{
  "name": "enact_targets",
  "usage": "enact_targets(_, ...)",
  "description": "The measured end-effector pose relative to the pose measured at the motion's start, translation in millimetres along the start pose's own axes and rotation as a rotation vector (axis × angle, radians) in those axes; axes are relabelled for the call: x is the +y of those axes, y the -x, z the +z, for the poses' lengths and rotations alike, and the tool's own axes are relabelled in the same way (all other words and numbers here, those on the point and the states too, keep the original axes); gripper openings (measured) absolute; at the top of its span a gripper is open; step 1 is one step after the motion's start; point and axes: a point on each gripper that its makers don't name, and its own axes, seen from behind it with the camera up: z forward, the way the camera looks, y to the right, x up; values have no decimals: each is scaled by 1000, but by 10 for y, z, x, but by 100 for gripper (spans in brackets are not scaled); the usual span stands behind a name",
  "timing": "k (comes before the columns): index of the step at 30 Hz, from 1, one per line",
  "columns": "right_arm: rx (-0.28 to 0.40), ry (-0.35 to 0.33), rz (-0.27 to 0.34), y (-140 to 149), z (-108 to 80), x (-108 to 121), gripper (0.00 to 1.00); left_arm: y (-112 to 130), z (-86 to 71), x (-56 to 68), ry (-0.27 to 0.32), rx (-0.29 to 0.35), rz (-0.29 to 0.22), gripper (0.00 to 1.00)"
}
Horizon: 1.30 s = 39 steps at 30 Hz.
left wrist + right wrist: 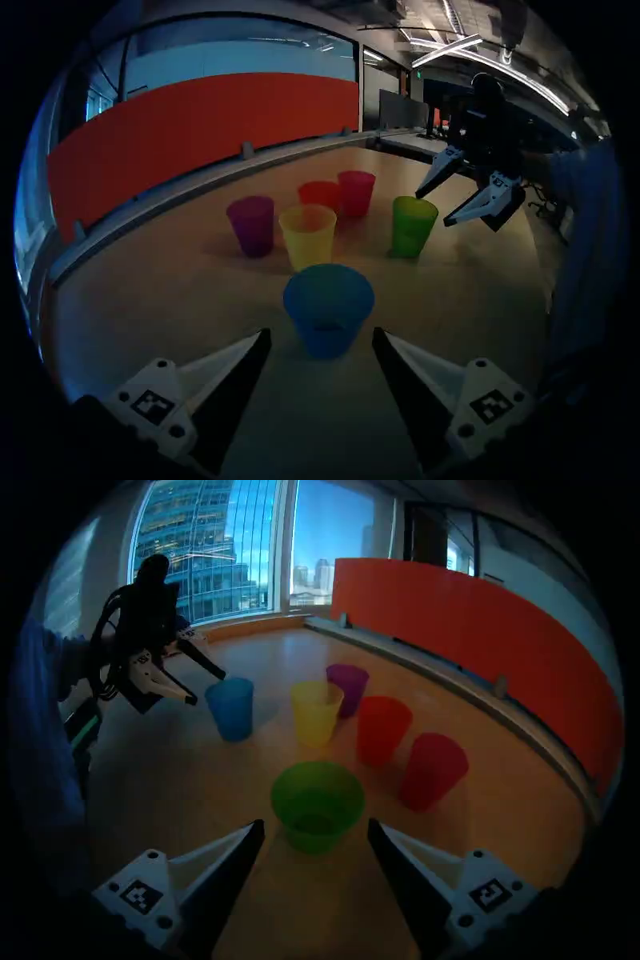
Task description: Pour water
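Closest thing in the left gripper view is the left tool [320, 331] itself. Its fingers are spread wide and gripping nothing, with the blue cup [328, 308] upright dead ahead at 12 o'clock, just past the tips. Looks lined up that way so the fingers can slide either side of the cup and close.

Same story on the other hand. The right tool [314, 822] is wide apart and empty too, with the green cup [317, 804] at its 12 o'clock. My guess is one cup pours and the other receives, but I can't tell which. It's too dim to say if either holds water.

Going outward from the blue cup in the left gripper view, the yellow cup [308, 236] is behind it at 12, the purple cup [252, 224] at 11 and the green one at 1. The orange cup [320, 194] and red cup [356, 192] sit side by side farthest back.

All of them are upright and spaced out on the wooden tabletop [160, 320], so there's room to grab one without bumping its neighbours. An orange wall panel [200, 120] runs beyond the far edge.
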Motion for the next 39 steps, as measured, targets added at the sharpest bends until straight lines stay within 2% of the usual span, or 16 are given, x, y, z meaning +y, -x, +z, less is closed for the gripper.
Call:
enact_targets(8,-15,-13,8,32,180,13,100,11,181,-6,30,-20,-14,94)
enact_targets(18,-9,-29,13,-23,315,17,100,-53,352,60,70,-26,-16,94)
enact_targets(33,2,-40,21,-50,352,20,100,-109,474,147,101,-33,-14,94)
enact_targets(39,2,-39,18,-51,357,21,100,-79,501,150,97,-43,2,93)
